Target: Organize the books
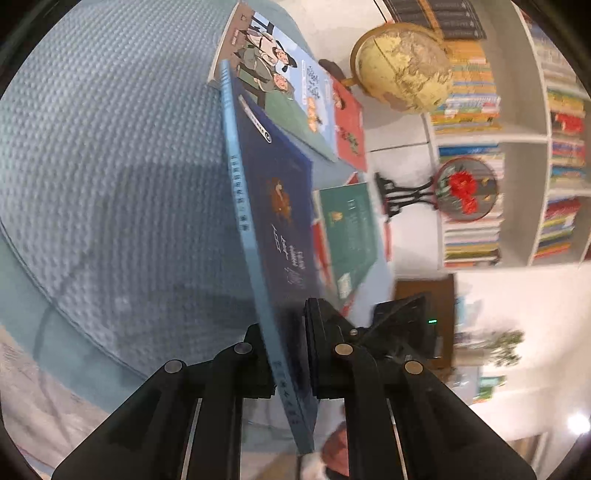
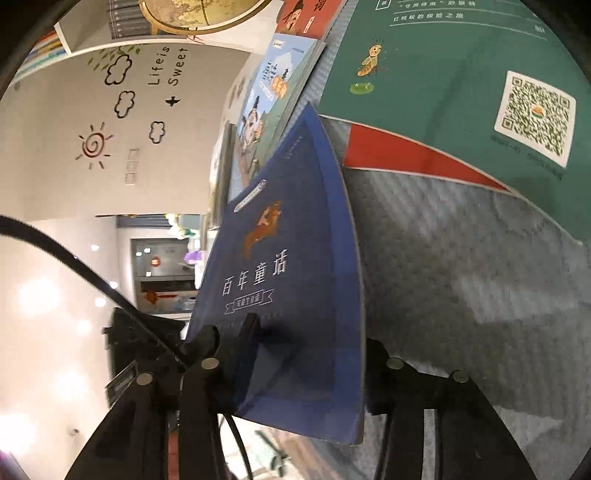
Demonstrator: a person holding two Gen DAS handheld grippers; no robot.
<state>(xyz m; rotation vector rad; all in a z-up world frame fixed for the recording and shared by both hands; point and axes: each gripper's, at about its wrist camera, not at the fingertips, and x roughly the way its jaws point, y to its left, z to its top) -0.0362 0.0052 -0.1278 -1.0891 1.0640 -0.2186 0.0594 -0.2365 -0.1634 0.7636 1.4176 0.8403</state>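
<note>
Blue quilted bedspread (image 1: 110,166), dark blue picture book (image 1: 280,206) with pale spine, clamped in left tongs (image 1: 290,354), right tongs (image 2: 310,347) straddling it

Textured blue-grey cloth (image 1: 110,155) bears a cartoon book (image 1: 280,85) and a green book (image 1: 351,225).

white bookshelf (image 1: 524,140) | globe (image 1: 404,66) | doodled wall (image 2: 122,122)

Globe (image 1: 404,66): cream and gold, on a dark stand, upper part of the left wrist view.
Embroidery hoop (image 1: 467,188): round, red flowers, on a black stand, below the globe.
Wall shelf (image 1: 524,140): white compartments, just beside the globe.
Potted plant (image 1: 506,347): blurred green, well below the globe.
Wall decals (image 2: 122,103): sun, clouds, "Life is Sweet", under the globe (image 2: 203,16) in the right wrist view.
</note>
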